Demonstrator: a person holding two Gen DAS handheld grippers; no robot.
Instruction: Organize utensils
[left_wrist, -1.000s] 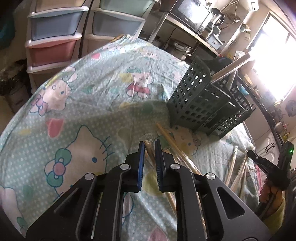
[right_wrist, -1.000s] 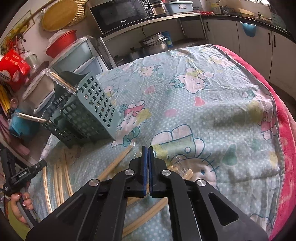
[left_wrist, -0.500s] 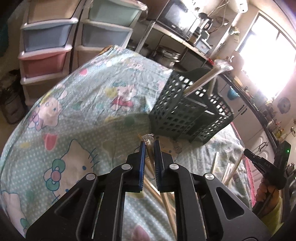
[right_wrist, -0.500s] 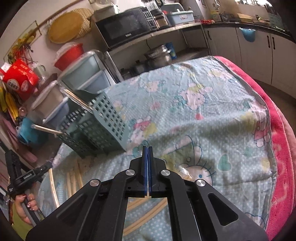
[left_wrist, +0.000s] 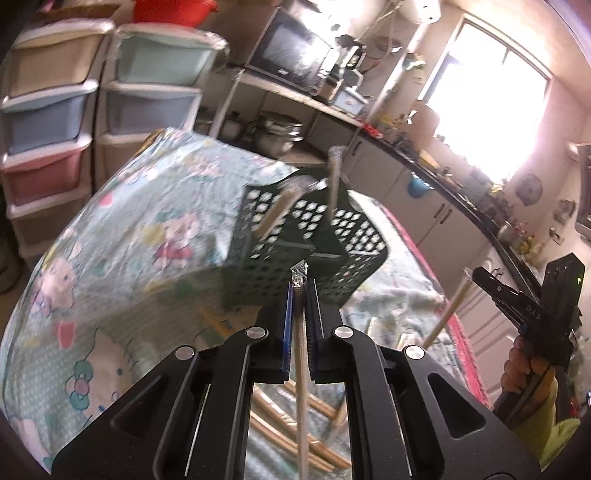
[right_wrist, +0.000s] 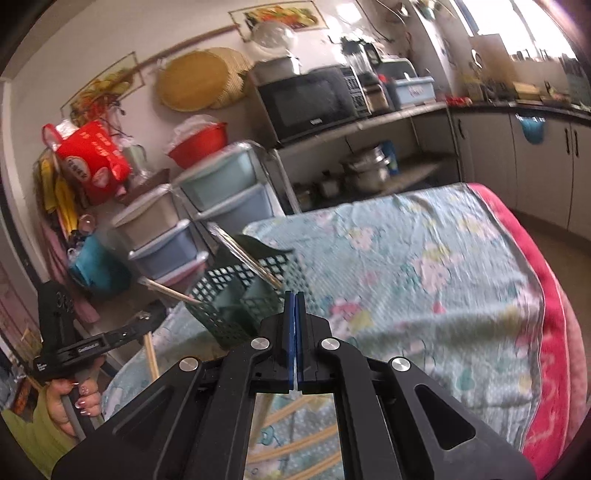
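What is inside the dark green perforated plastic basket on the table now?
Two wrapped chopstick pairs stand tilted inside the dark green perforated plastic basket, their tops above its rim. Inner dividers show; the bottom is hidden by its walls.
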